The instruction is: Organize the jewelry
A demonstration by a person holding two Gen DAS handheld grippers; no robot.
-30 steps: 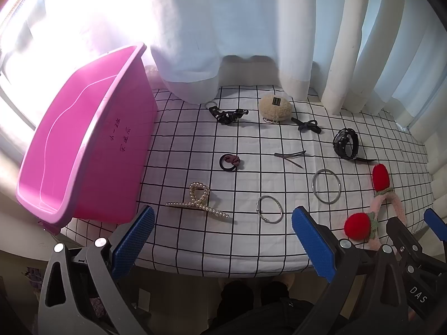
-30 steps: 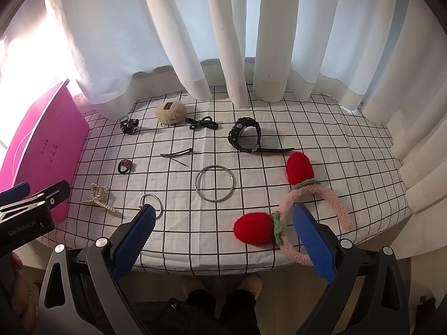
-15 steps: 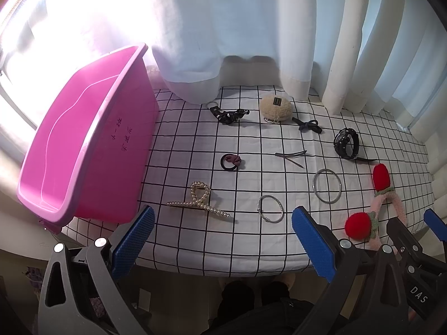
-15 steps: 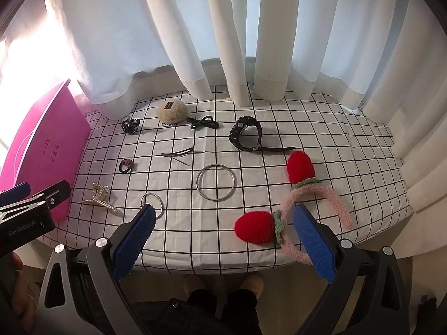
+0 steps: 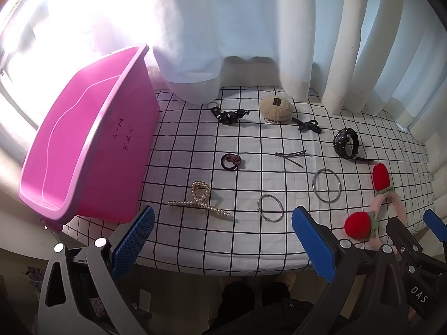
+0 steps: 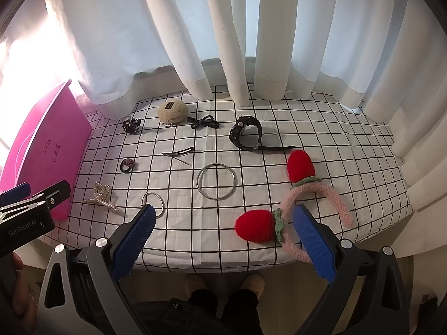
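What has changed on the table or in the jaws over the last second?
Almost nothing. Both views drift very slightly, as if the left gripper and right gripper were easing back a touch; neither has taken hold of anything. Jaws stay wide open and empty. The pearl clip, both bangles, watch, strawberry headband and pink bin lie where they were.

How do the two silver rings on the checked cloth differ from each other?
The large bangle is a wider, plain, unbroken hoop; the small bracelet is narrower, with a break or clasp in its rim. The large bangle lies farther back, the small bracelet nearer the table's front edge. Both are thin silver metal, lying flat.
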